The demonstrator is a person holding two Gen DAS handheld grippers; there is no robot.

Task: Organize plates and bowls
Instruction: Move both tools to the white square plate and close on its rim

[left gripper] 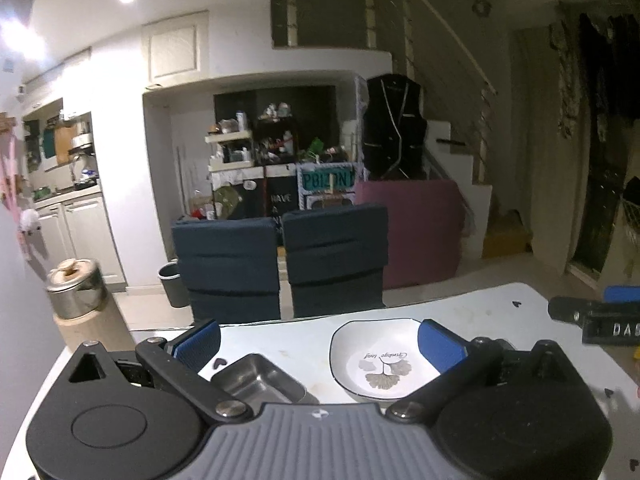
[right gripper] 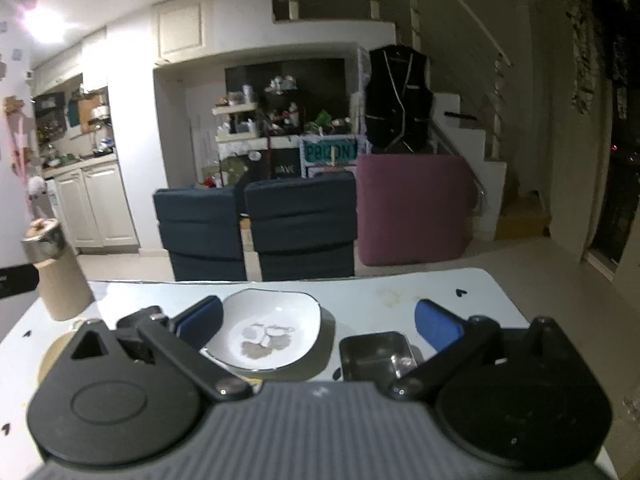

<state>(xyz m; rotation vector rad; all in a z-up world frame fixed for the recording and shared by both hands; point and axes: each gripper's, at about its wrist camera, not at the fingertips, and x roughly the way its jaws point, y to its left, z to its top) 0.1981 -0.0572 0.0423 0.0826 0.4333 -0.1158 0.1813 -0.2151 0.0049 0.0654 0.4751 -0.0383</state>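
— What have my tongs got?

— Nothing. Left gripper (left gripper: 320,344) gapes wide, right gripper (right gripper: 320,320) too; I hold both low over the table (right gripper: 400,292).

— And the dishes?

— Plate (left gripper: 380,360) and steel tray (left gripper: 260,380) lie side by side, apart, between my fingers. My gripper bodies hide their near edges; the plate's print blurs on the right camera.

"have" and "a" in white on a black board (left gripper: 283,203) behind the chairs; teal sign (left gripper: 328,180) beside it reading "pbi.on", uncertain. script under the leaf print in the white plate (left gripper: 382,358), upside down, illegible. "dag" on the right gripper (left gripper: 600,320).
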